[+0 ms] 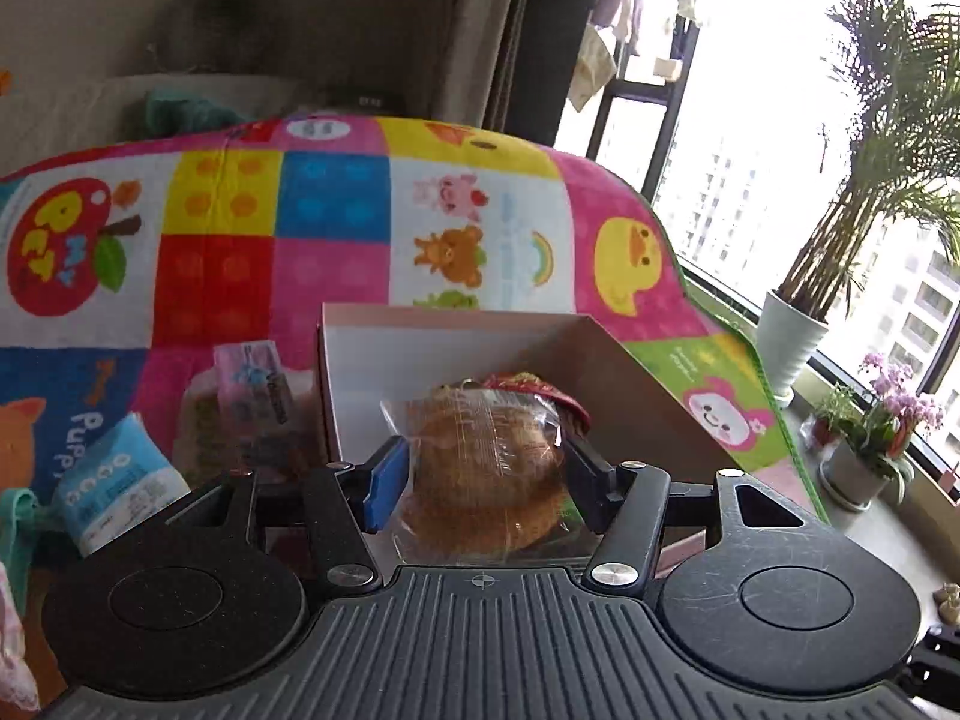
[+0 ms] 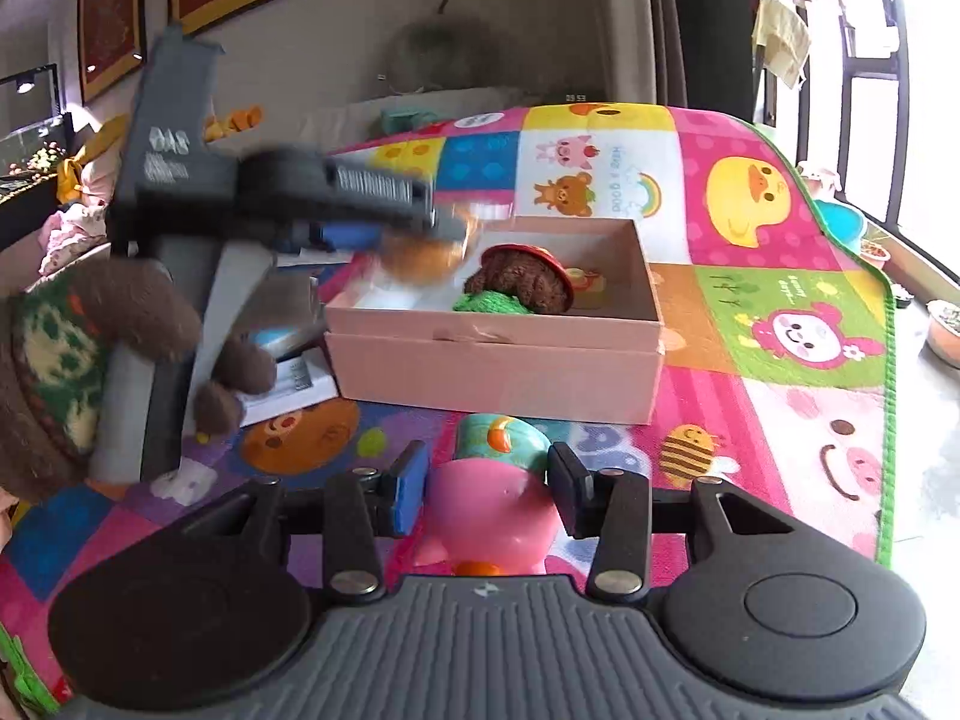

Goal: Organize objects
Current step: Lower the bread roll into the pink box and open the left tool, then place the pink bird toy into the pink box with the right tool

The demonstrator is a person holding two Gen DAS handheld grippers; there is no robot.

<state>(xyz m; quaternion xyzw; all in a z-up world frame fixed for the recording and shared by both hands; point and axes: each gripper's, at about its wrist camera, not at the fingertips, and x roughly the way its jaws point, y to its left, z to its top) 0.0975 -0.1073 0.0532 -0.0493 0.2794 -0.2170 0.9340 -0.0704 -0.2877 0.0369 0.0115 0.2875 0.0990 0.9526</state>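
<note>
My left gripper is shut on a round brown pastry in a clear wrapper and holds it over the near left corner of the open pink box. In the right wrist view the left gripper is blurred above the pink box, with the pastry in it. The box holds a brown knitted toy with a red rim and something green. My right gripper is shut on a pink and teal plastic toy just above the mat, in front of the box.
A colourful cartoon play mat covers the surface. Left of the box lie a blue packet, a wrapped snack and a white booklet. Potted plants stand on the sill at right. A gloved hand holds the left gripper.
</note>
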